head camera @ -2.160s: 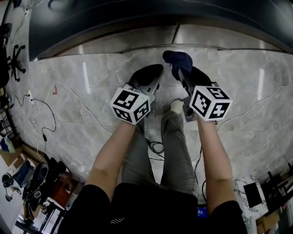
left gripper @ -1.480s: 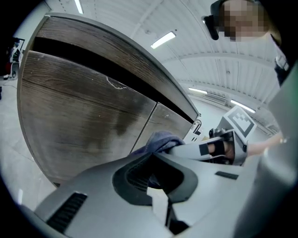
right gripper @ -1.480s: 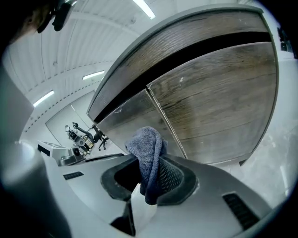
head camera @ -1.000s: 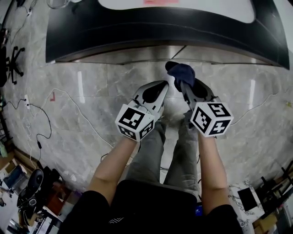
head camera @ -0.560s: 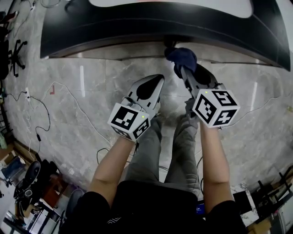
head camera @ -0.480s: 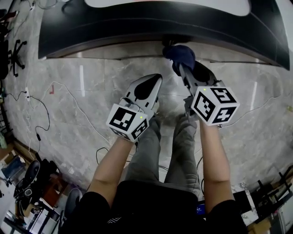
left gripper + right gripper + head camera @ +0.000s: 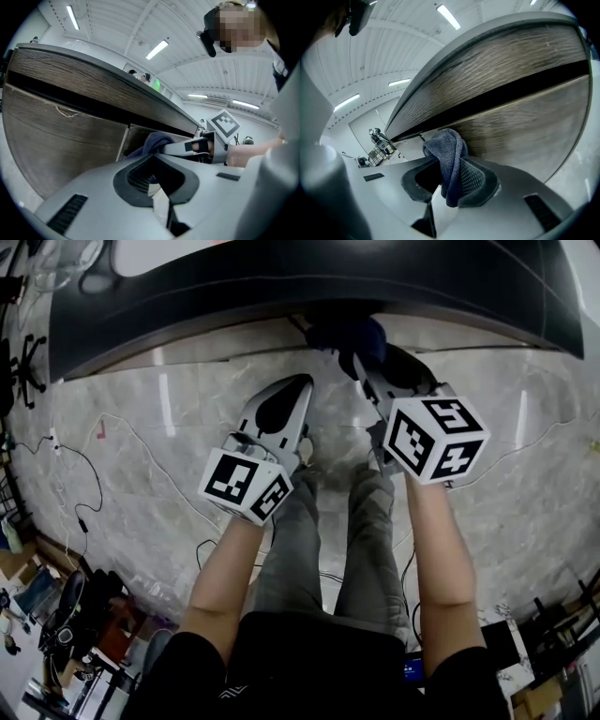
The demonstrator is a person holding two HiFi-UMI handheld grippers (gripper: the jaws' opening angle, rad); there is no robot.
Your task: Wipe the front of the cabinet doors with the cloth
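Observation:
The dark blue cloth [image 7: 349,334] is pinched in my right gripper [image 7: 370,362], which is shut on it. In the right gripper view the cloth [image 7: 447,159] bunches up over the jaws, close against the dark wood cabinet door [image 7: 525,122]; I cannot tell whether they touch. In the head view the cloth sits at the lower edge of the cabinet [image 7: 281,287]. My left gripper [image 7: 292,390] is shut with nothing in it, held lower and to the left. Its own view shows the door fronts [image 7: 61,140], the cloth [image 7: 154,140] and the right gripper [image 7: 197,147] beside the seam between two doors.
The floor is grey marble tile [image 7: 169,427], with cables [image 7: 84,465] trailing on the left. An office chair [image 7: 23,362] stands at the far left, and boxes and gear [image 7: 75,615] are piled at lower left. The person's legs [image 7: 328,531] stand below the grippers.
My right gripper has carried the cloth forward from above the floor to the cabinet's lower edge. The left gripper has stayed shut and drifted slightly left and back.

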